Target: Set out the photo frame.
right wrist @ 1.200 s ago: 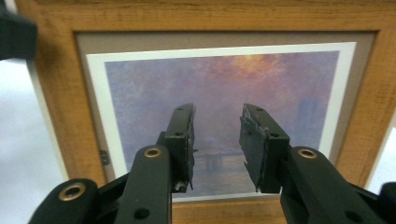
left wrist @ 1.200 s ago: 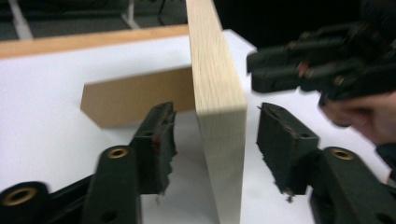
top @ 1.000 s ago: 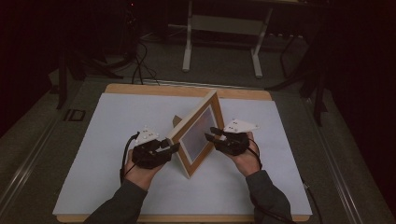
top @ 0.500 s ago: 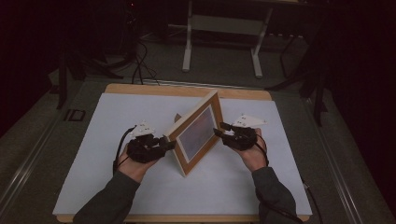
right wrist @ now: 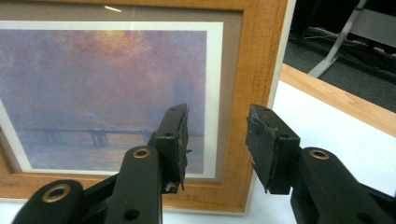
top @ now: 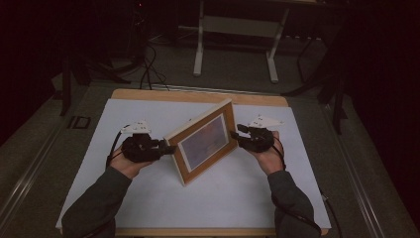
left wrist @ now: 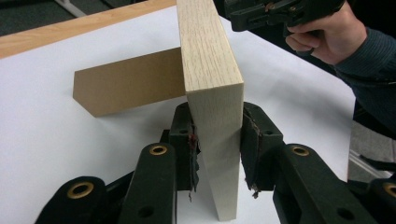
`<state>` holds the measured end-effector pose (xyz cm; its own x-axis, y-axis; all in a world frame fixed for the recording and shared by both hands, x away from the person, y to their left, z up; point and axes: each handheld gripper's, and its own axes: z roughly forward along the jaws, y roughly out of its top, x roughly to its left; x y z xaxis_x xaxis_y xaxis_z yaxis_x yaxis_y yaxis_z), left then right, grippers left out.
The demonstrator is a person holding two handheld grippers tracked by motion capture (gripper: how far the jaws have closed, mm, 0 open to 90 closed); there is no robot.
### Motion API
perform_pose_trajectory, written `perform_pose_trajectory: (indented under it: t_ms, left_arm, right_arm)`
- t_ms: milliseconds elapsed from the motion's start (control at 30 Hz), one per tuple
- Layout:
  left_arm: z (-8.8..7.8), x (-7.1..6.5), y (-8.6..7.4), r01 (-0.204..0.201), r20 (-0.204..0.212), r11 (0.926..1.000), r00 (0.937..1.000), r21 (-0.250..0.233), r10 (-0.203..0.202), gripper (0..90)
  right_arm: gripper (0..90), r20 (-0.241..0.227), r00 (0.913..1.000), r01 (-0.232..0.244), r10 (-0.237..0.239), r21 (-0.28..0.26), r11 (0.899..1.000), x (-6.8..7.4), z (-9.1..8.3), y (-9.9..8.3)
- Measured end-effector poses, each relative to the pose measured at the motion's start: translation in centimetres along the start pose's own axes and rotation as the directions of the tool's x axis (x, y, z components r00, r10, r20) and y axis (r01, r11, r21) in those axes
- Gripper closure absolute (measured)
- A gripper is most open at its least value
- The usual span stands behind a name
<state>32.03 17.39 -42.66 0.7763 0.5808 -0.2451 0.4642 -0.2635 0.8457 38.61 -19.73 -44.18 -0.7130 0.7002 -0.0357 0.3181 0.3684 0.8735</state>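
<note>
A wooden picture frame (top: pixel 205 141) with a hazy purple print stands upright and slanted on the white table cover (top: pixel 148 198). My left gripper (top: pixel 171 148) is shut on its left side edge. In the left gripper view both pads press the pale wood (left wrist: pixel 210 70), with the brown back stand (left wrist: pixel 130 84) behind. My right gripper (top: pixel 235 134) is at the frame's right edge. Its jaws have just been opening, and in the right gripper view the gripper (right wrist: pixel 217 135) stands open just in front of the frame's border (right wrist: pixel 254 70), with nothing between the pads.
The wooden table edge (top: pixel 198 95) runs along the far side of the cover. Beyond it, on the dark floor, are a metal stand (top: pixel 235 25) and loose cables (top: pixel 148 64). White cover lies bare in front of and beside the frame.
The left hand has shifted left, taking the frame's near end with it. The right gripper has come off the frame's right edge and drawn back slightly, with its jaws wider apart.
</note>
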Motion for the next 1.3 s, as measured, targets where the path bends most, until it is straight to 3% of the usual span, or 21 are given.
perform_pose_trajectory:
  t_ms: [167,300,400,533,733,900,1133,1200,1233,1267,1300]
  left_arm:
    - [0.0,-0.8,-0.7,0.056,-0.080,0.9968,0.9950,-0.057,-0.061,67.3]
    - [-0.1,-1.8,-1.2,0.072,-0.155,0.9923,0.9841,-0.102,-0.087,64.8]
    - [-0.4,-2.8,-1.6,0.073,-0.212,0.9879,0.9721,-0.137,-0.101,65.3]
    - [-0.9,-3.7,-2.1,0.093,-0.249,0.9786,0.9586,-0.184,-0.138,67.9]
    - [-0.2,-3.9,-2.4,0.135,-0.254,0.9802,0.9525,-0.145,-0.169,69.1]
    - [0.4,-4.0,-2.5,0.118,-0.270,0.9857,0.9514,-0.120,-0.147,70.0]
    - [0.1,-3.2,-2.1,0.103,-0.220,0.9913,0.9683,-0.083,-0.119,70.7]
    - [0.1,-3.2,-2.1,0.103,-0.220,0.9913,0.9683,-0.083,-0.119,71.0]
    - [-0.2,-2.2,-1.8,0.093,-0.184,0.9933,0.9773,-0.070,-0.104,71.5]
    - [-0.2,-2.2,-1.8,0.093,-0.184,0.9933,0.9773,-0.070,-0.104,71.5]
    - [-0.3,-1.5,-1.8,0.081,-0.166,0.9945,0.9818,-0.066,-0.091,71.5]
  right_arm:
    - [55.5,0.007,1.0000,0.007,-0.007,0.003,1.000,-0.3,0.4,0.3]
    - [52.8,0.009,0.9999,0.008,-0.008,-0.001,1.000,-0.9,0.7,0.6]
    - [50.8,0.000,1.0000,0.000,0.000,-0.005,1.000,-1.5,1.1,0.9]
    - [49.0,-0.022,0.9995,-0.022,0.022,-0.011,1.000,-2.3,1.5,1.1]
    - [47.1,-0.045,0.9982,-0.040,0.039,-0.027,0.999,-3.0,2.3,1.8]
    - [48.6,-0.078,0.9966,-0.030,0.026,-0.039,0.999,-3.5,3.0,3.0]
    - [46.1,-0.117,0.9925,-0.037,0.035,-0.018,0.999,-4.3,4.0,3.6]
    - [46.1,-0.125,0.9915,-0.037,0.035,-0.015,0.999,-4.3,4.1,3.6]
    - [44.6,-0.142,0.9891,-0.044,0.041,-0.016,0.999,-4.5,4.2,3.6]
    - [44.6,-0.142,0.9891,-0.044,0.041,-0.016,0.999,-4.5,4.2,3.6]
    - [43.6,-0.157,0.9865,-0.050,0.047,-0.015,0.999,-4.7,4.2,3.7]
